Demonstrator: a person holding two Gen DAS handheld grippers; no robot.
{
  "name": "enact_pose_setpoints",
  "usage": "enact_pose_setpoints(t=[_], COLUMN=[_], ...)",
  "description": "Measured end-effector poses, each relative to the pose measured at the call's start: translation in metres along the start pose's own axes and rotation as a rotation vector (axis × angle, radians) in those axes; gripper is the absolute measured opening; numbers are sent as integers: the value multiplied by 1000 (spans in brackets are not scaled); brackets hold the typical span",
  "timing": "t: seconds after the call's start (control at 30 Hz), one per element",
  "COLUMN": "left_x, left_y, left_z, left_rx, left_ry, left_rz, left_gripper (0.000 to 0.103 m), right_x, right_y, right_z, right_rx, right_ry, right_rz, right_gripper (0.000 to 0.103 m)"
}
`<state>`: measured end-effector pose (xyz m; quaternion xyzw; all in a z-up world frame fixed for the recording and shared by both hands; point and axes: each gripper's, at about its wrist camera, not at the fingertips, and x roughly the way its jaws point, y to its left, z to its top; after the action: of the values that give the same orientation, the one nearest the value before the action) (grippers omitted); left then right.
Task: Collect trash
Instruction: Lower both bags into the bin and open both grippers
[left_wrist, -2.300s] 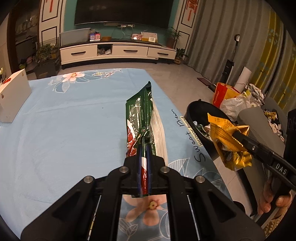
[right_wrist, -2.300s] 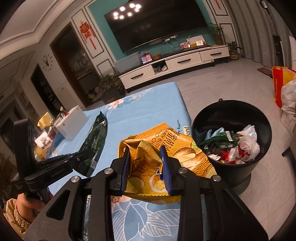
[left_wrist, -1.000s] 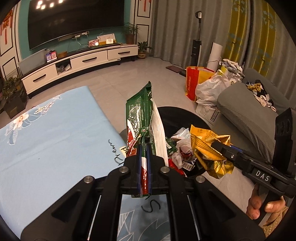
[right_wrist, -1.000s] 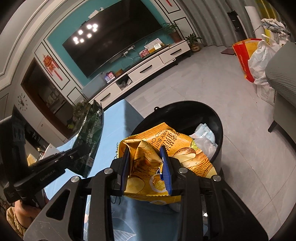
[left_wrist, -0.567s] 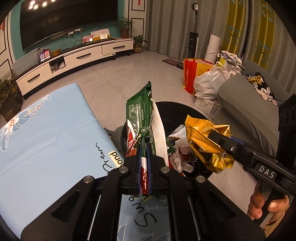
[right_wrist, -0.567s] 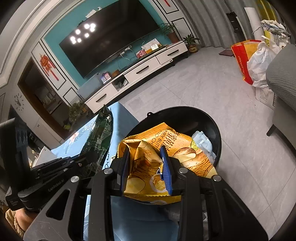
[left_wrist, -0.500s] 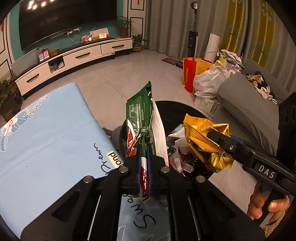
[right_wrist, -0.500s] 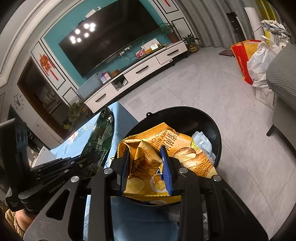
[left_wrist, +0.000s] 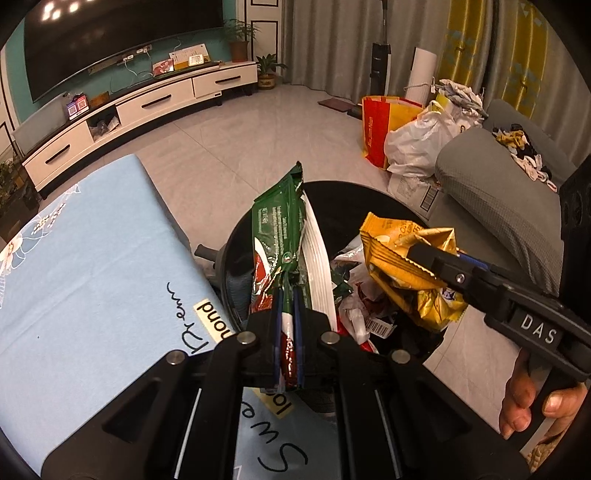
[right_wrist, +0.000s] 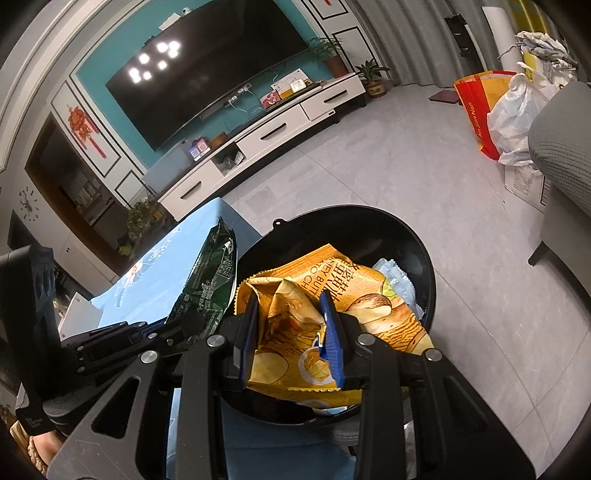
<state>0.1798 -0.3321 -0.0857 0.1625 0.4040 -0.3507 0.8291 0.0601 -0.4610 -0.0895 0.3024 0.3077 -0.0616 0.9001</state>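
Two wrappers held over the black bin

The left gripper (left_wrist: 287, 295) is pressed nearly together, pinching the lower end of a green wrapper (left_wrist: 277, 225); its long axis runs straight away from the fingers, free end up and out above the black bin (left_wrist: 347, 195). The right gripper (right_wrist: 290, 308) clamps a crumpled yellow chip bag (right_wrist: 332, 295) across its middle, the bag spreading sideways over the bin's mouth, above the trash (left_wrist: 360, 314) already inside. The blue floral cloth (left_wrist: 92, 251) lies just beside the bin's left rim.
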Motion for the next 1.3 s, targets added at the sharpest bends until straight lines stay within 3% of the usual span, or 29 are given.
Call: enact_pose_setpoints(t=[1.3], left_x=[24], left_y=[-8], left_z=[-6], left_rx=[38], left_ry=[55], left_rz=[24], left_gripper=[9], right_x=[22], right_y=[10], right_z=[-2], right_rx=[-59], right_ry=[25], right_rz=[-88], right_gripper=[34])
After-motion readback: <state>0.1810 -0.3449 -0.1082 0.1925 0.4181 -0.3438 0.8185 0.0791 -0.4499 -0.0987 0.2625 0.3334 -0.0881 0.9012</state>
